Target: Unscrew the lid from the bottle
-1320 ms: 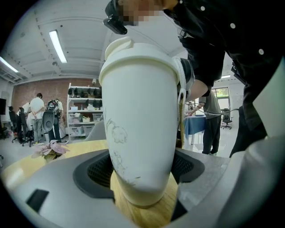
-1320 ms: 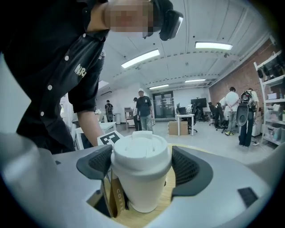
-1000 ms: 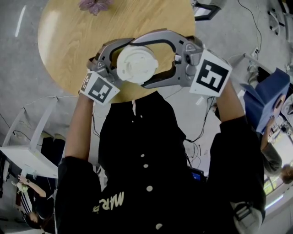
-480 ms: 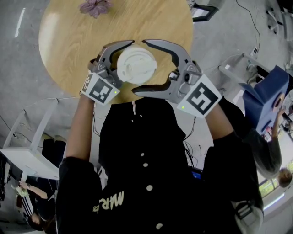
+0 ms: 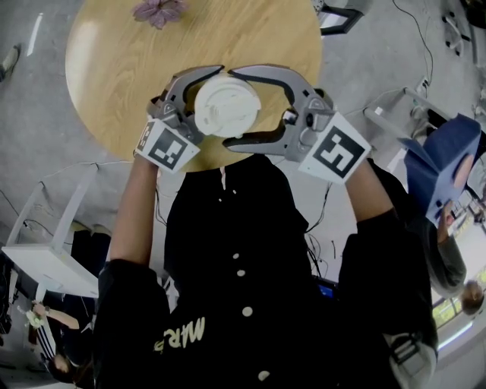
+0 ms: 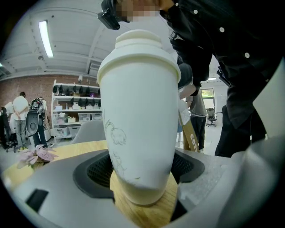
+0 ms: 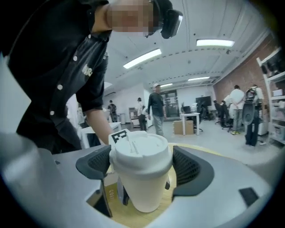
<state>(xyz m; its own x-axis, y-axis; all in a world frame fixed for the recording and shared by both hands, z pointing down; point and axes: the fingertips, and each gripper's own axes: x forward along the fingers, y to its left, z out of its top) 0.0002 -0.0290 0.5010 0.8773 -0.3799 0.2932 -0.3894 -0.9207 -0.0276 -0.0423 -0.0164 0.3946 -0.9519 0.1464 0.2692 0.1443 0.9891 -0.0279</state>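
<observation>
A white bottle [image 6: 138, 111] with a white lid [image 5: 226, 106] is held in the air over the near edge of a round wooden table [image 5: 114, 61]. My left gripper [image 5: 213, 102] is shut on the bottle's lower body, which fills the gap between its pads [image 6: 100, 171]. My right gripper [image 5: 230, 106] comes in from the right at lid height. Its jaws have just been closing, and in the right gripper view both pads [image 7: 95, 164] sit against the lid [image 7: 140, 149]. The bottle's body [image 7: 142, 191] hangs below them.
A pink flower [image 5: 158, 11] lies at the table's far edge. A white stand [image 5: 45, 258] is on the floor at the left, and cables and a blue box [image 5: 440, 163] at the right. People stand among shelves and desks in the background.
The right gripper's jaws spread off the lid, the hand swung back and turned, then the jaws came in round the lid again. The left gripper and the bottle stayed put.
</observation>
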